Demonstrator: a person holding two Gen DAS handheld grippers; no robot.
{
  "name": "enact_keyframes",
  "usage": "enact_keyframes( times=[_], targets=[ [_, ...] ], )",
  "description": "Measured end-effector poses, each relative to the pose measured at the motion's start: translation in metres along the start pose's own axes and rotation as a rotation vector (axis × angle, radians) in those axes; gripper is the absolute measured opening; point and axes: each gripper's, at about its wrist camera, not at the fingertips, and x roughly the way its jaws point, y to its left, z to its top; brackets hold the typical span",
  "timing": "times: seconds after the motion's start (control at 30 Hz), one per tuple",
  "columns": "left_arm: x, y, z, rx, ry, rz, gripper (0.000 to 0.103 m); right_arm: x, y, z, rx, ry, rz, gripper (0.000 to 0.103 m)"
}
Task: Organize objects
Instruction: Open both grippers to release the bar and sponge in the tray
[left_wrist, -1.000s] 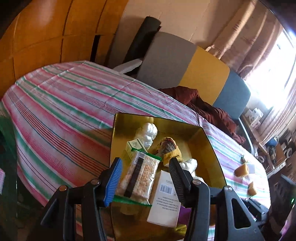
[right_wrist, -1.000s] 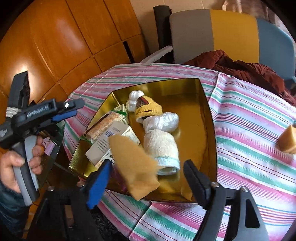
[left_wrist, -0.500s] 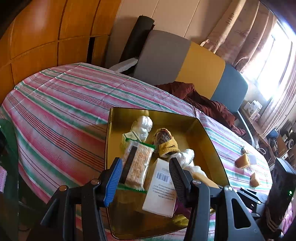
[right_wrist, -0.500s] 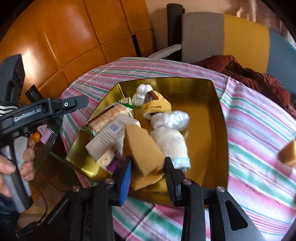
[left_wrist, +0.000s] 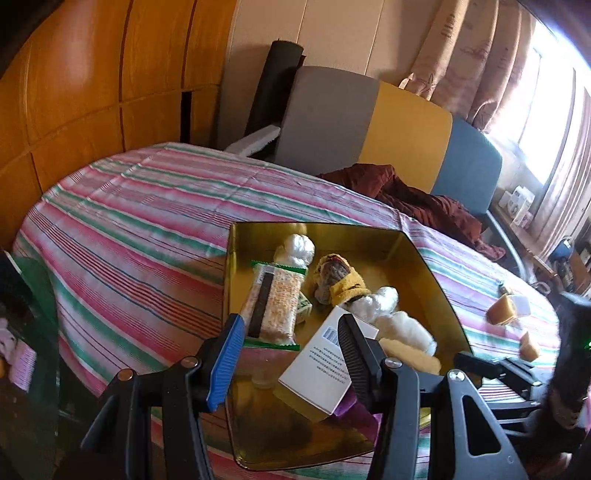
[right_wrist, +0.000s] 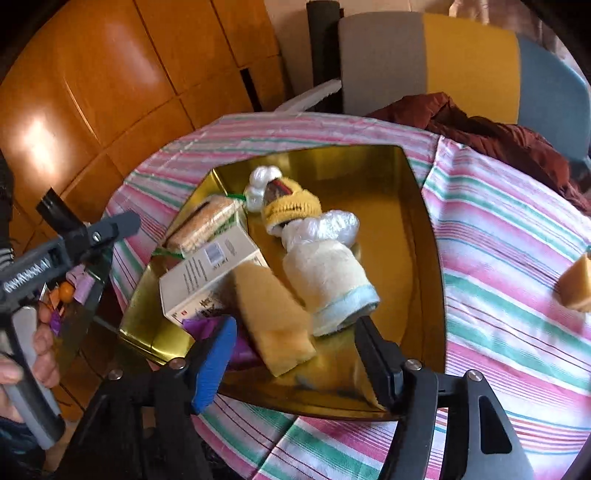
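Jaws of the right gripper have just been opening and now stand clear of the yellow foam sponge wedge, released at the near edge of the gold metal tray, its long axis pointing away from them. Two more yellow sponge pieces wait on the striped tablecloth beyond the tray's right edge, nearer the right hand, while the left gripper hovers parted and empty over the tray's near left corner.

This is a room in a home, probably a living room. A table with a pink, green and white striped cloth stands near a wall of glossy orange wooden panels. Behind it is a sofa with grey, yellow and blue cushions, and a dark red garment lies on it. Beige patterned curtains hang at a bright window.
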Motion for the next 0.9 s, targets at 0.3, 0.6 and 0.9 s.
enact_keyframes(
  times=[0.3, 0.6, 0.9],
  targets=[
    [-0.019, -0.015, -0.004, 0.078, -0.078, 0.078, 0.054, -0.017, 0.014, -0.001, -0.036, -0.065, -0.041, 0.083],
    [-0.028, -0.034, -0.008, 0.150, -0.099, 0.069, 0.054, -0.026, 0.016, -0.003, -0.042, -0.098, -0.071, 0.087],
    [-0.033, -0.052, -0.013, 0.207, -0.096, 0.039, 0.054, -0.039, 0.001, -0.005, 0.003, -0.130, -0.102, 0.089]
  ],
)
